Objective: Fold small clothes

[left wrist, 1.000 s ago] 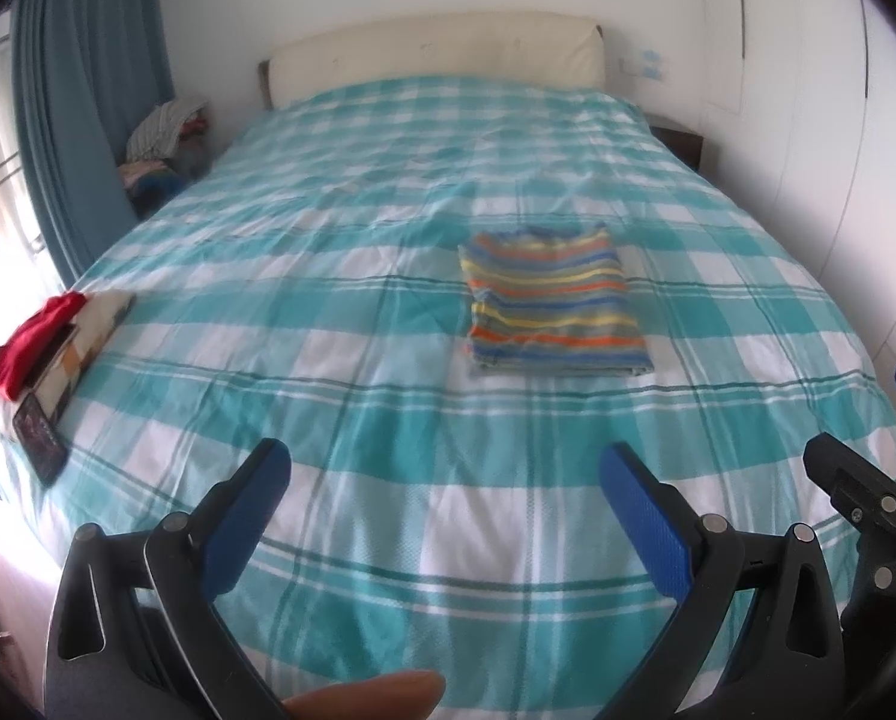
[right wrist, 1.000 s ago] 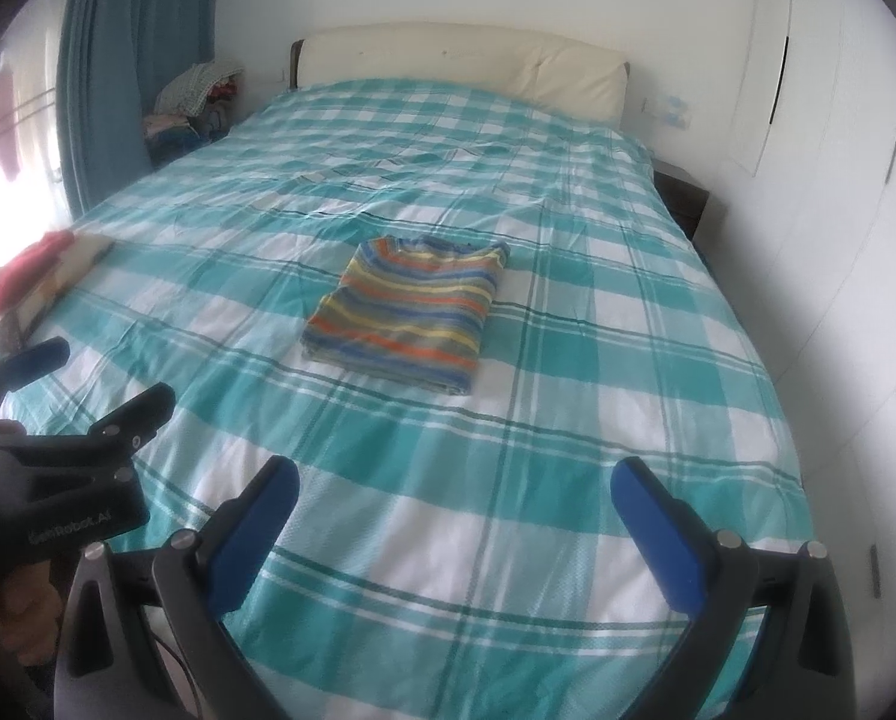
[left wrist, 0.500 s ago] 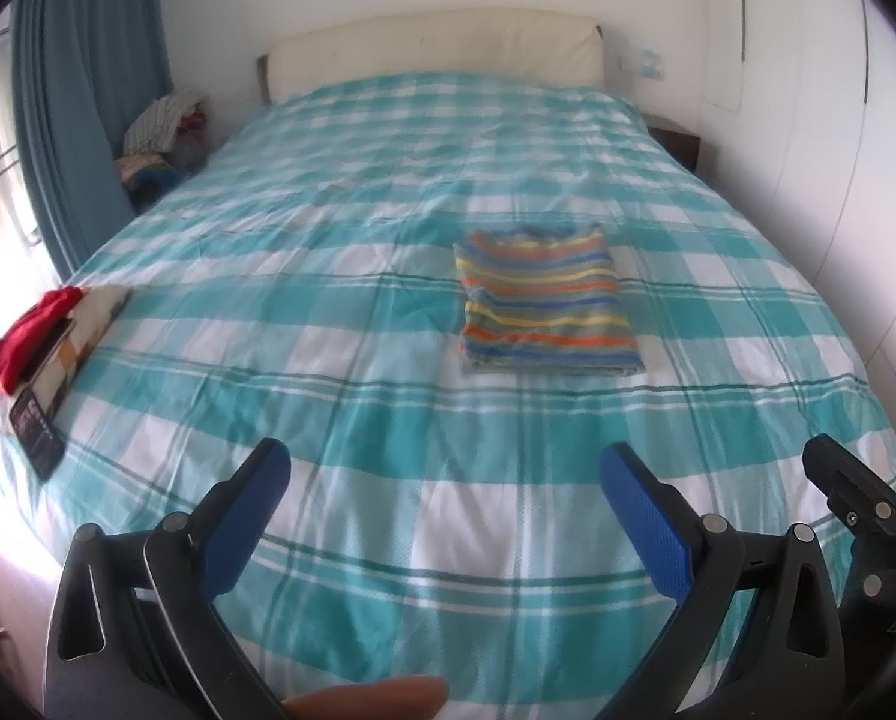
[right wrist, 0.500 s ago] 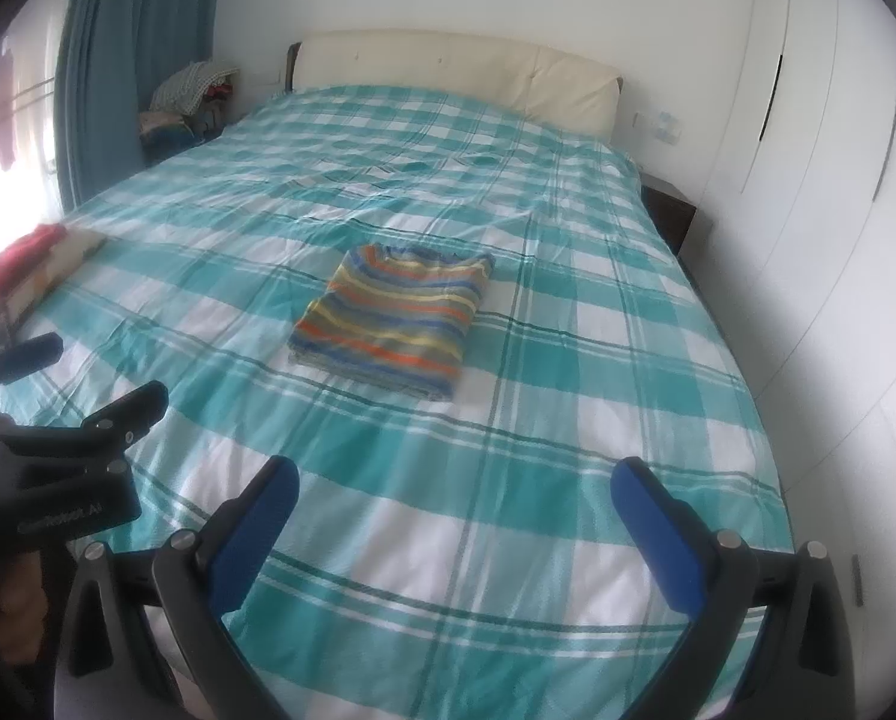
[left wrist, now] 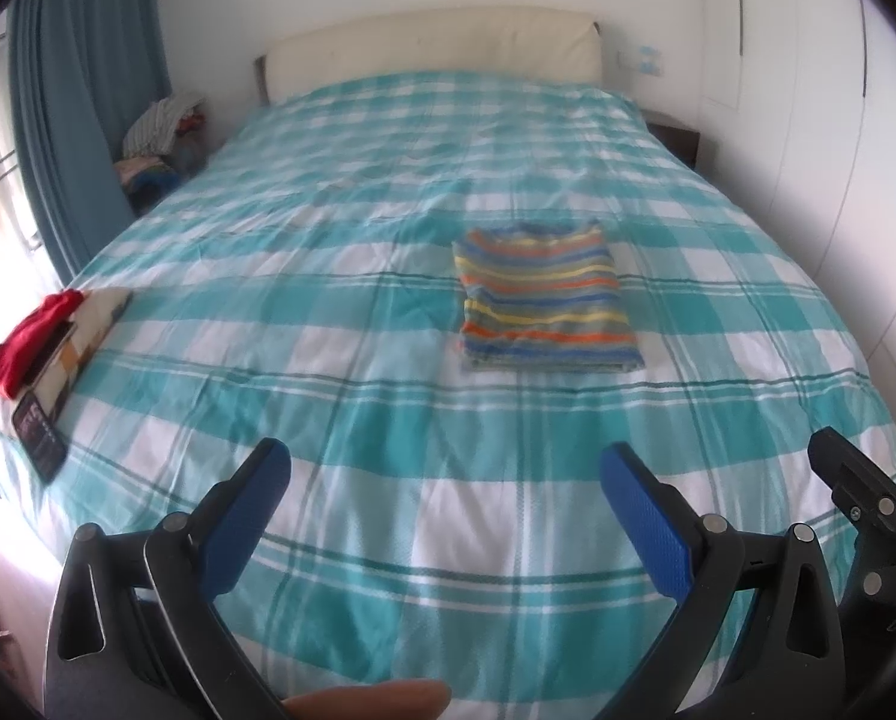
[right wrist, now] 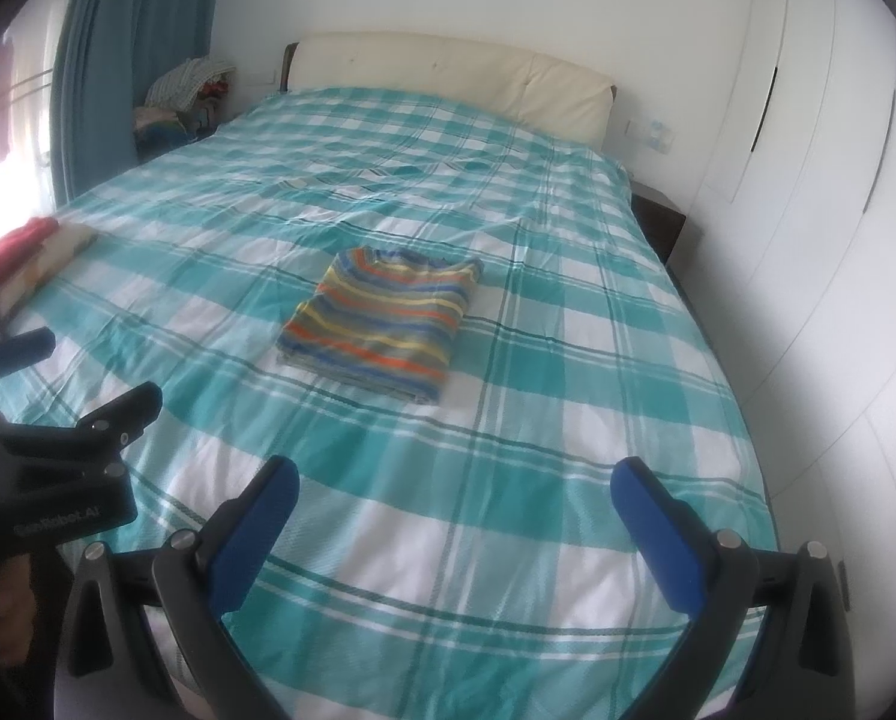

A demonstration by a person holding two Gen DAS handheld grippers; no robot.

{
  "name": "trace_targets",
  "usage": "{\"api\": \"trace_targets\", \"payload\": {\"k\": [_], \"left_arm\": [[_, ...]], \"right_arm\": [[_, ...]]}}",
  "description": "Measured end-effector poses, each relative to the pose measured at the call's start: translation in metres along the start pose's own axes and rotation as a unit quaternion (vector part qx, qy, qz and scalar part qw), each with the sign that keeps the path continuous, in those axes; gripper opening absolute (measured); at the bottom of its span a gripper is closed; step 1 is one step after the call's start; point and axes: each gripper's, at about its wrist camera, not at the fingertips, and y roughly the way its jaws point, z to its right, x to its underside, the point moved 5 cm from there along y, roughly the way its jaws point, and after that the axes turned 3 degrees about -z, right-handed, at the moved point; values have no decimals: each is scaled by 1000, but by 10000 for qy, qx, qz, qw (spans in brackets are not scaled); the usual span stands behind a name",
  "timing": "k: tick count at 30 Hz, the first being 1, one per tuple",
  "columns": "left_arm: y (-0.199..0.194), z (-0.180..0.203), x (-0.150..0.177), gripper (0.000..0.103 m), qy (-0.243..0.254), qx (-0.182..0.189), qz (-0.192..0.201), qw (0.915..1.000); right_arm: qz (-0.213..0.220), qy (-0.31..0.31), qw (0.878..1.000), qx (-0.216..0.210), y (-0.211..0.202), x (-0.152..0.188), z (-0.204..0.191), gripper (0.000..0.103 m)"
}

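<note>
**A:** Where's the garment from where you sit?

**B:** On my left wrist view the striped shirt (left wrist: 547,300) lies folded into a neat rectangle on the bed (left wrist: 387,540), toward one o'clock from my left gripper (left wrist: 444,501) and well apart from it. On the right wrist view it sits at about eleven o'clock.

**A:** And your grippers?

**B:** I have both spread wide with nothing between the blue pads (left wrist: 246,519). My right gripper (right wrist: 455,525) hangs over the near end of the bed, fingers clear of the cover. I see the left one's black body at nine o'clock in that view.

**A:** Anything else on the cover?

**B:** At nine o'clock, by the bed's edge, a red cloth (left wrist: 30,330) rests on a patterned flat item (left wrist: 78,348); I can't tell what that is. Cream headboard (left wrist: 435,48) at twelve, blue curtain (left wrist: 81,90) at ten.
</note>
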Motion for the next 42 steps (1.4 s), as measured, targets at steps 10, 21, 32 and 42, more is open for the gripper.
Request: {"api": "trace_targets", "payload": {"k": [10, 21, 32, 42], "left_arm": [[-2, -1, -1, 103, 4, -33, 31, 10000], [-13, -7, -9, 103, -39, -198, 192, 9996], [-16, -3, -8, 103, -145, 0, 190, 9997], [-21, 3, -8, 103, -166, -77, 259, 9995]], "right_arm": [[12, 127, 9996, -263, -4, -3, 3, 102], [-26, 177, 9974, -703, -9, -2, -5, 102], [-20, 190, 9976, -672, -10, -3, -3, 102], [-31, 183, 9977, -645, -9, -2, -1, 102]]}}
